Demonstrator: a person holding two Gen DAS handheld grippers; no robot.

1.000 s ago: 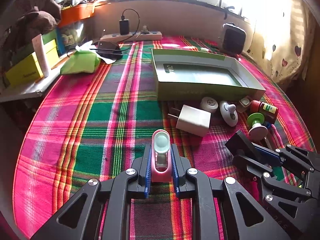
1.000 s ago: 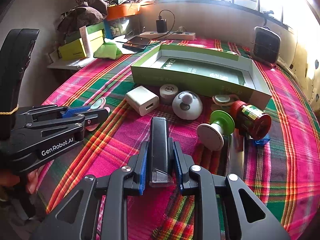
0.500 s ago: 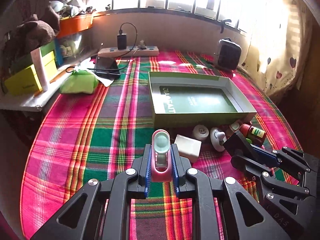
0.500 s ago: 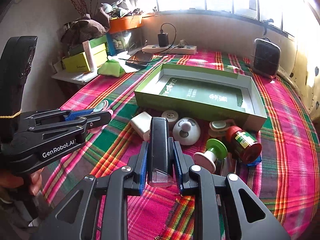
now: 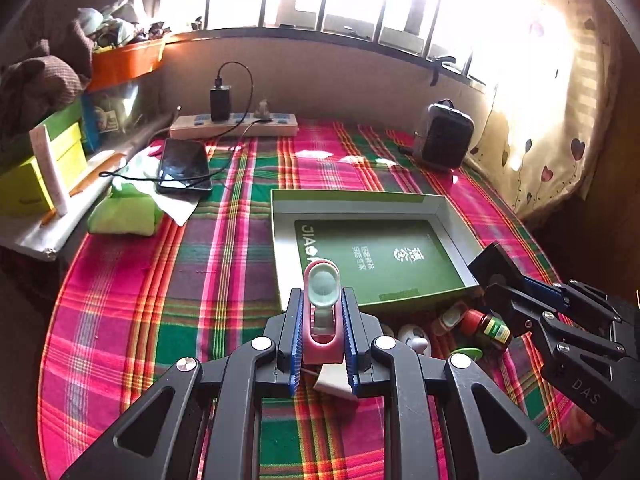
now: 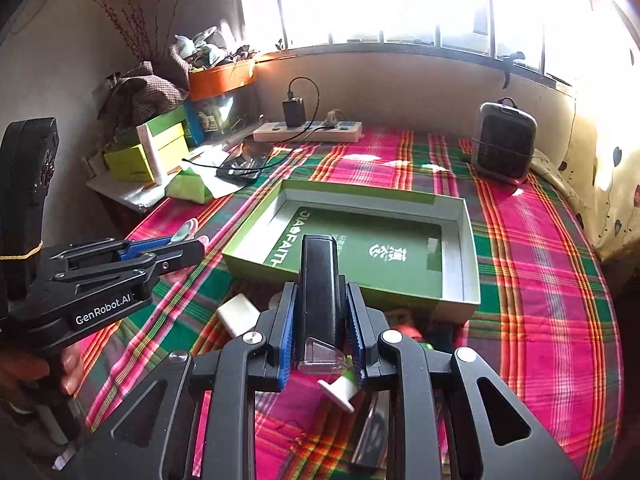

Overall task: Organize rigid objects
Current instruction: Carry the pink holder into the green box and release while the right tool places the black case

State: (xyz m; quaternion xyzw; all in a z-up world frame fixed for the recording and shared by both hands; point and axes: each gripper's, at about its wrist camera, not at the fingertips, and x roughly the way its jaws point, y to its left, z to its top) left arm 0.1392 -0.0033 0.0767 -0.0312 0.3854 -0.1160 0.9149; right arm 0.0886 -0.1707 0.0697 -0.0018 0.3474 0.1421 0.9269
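Jaws on both grippers are clenched, each on a small hard item. Left gripper point(image 5: 322, 344) grasps a pink clip-like piece point(image 5: 322, 316) with a pale green round end; right gripper point(image 6: 322, 334) grasps a black oblong block point(image 6: 320, 292) with a clear plastic cap at its near end.

Largest first. Plaid-covered surface point(image 5: 132, 312) carries everything. Green shallow box point(image 6: 460, 300), open-topped with nothing inside, lies just ahead of both grippers; it looks like stiff cardboard and light, likely to slide if bumped at the rim. Judged to be the drop place.

Black block: rigid, smooth-sided, probably the heavier of the two held items. Pads sit on its long flat sides, low down near the cap. Good hold; glossy faces could slip if the grip eases.

Pink clip-like piece: light, hard plastic, held across its narrow body with the round end sticking out forward. Possibly hinged, so squeezing the body rather than the tip seems right.

Loose items sit on the cloth by the near wall of the box: white charger cube point(image 6: 238, 314), flat-faced, easy to pinch across opposite sides; red-capped small bottle point(image 5: 486, 326), round, apt to roll, best taken across the body; green-and-white spool-shaped piece point(image 6: 340, 390), best taken at the waist.
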